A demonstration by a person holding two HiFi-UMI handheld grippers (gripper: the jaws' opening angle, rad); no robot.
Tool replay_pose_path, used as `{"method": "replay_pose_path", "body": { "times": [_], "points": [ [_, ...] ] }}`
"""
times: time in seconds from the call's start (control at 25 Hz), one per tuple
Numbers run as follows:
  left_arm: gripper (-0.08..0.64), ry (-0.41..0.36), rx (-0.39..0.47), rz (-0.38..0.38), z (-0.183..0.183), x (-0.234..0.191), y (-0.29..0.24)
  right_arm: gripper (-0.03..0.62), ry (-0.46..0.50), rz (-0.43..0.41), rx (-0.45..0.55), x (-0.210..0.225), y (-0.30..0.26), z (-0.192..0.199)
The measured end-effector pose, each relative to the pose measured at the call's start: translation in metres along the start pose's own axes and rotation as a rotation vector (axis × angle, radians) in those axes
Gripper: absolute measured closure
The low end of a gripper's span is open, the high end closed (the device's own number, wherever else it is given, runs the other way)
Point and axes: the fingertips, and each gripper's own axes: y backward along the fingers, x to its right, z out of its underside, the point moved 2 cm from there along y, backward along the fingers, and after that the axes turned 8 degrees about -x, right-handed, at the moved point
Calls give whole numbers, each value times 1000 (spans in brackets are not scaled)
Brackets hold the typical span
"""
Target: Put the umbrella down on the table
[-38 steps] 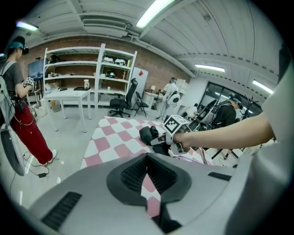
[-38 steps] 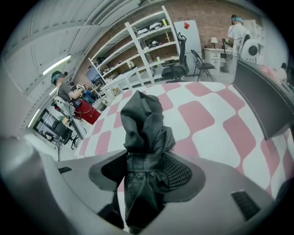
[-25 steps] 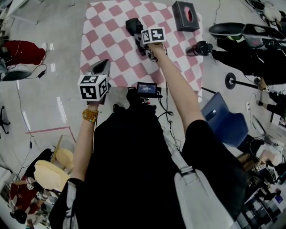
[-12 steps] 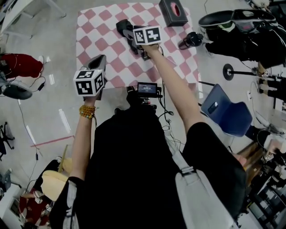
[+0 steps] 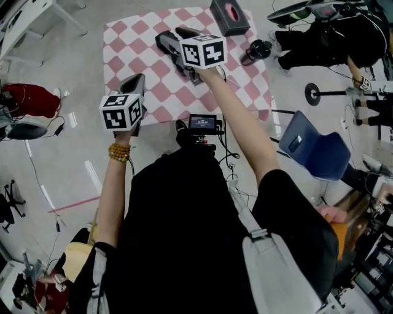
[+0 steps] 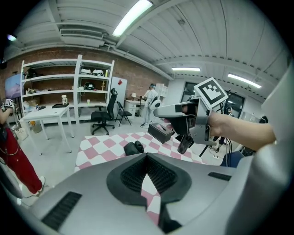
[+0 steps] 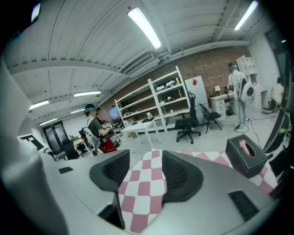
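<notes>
The black folded umbrella (image 5: 166, 44) lies on the pink-and-white checkered table (image 5: 126, 37), free of both grippers; it also shows as a dark bundle (image 6: 133, 148) in the left gripper view. My right gripper (image 5: 184, 50) hangs above and just right of it. Its jaws stand wide and are closing, and only the checkered cloth (image 7: 140, 188) shows between them. My left gripper (image 5: 136, 84) hovers over the table's near left edge, its pads (image 6: 133, 176) together with nothing in them.
A black tissue box (image 5: 228, 15) stands at the table's far right corner. A small camera on a stand (image 5: 202, 122) sits at the near edge and a blue chair (image 5: 313, 150) to the right. People, shelves and office chairs stand farther off.
My right gripper has risen off the umbrella, which stays lying on the cloth. My left gripper has lifted a little.
</notes>
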Motion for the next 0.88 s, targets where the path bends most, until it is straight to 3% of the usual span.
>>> {"method": "replay_pose_path", "body": {
  "times": [0.28,0.88],
  "points": [
    [546,-31,20,18,-12,5,3,393,46,13,107,-22,29,-22],
    [546,-62,39,37,-7,18,35,462,121,55,246,-68,78,-29]
  ]
}}
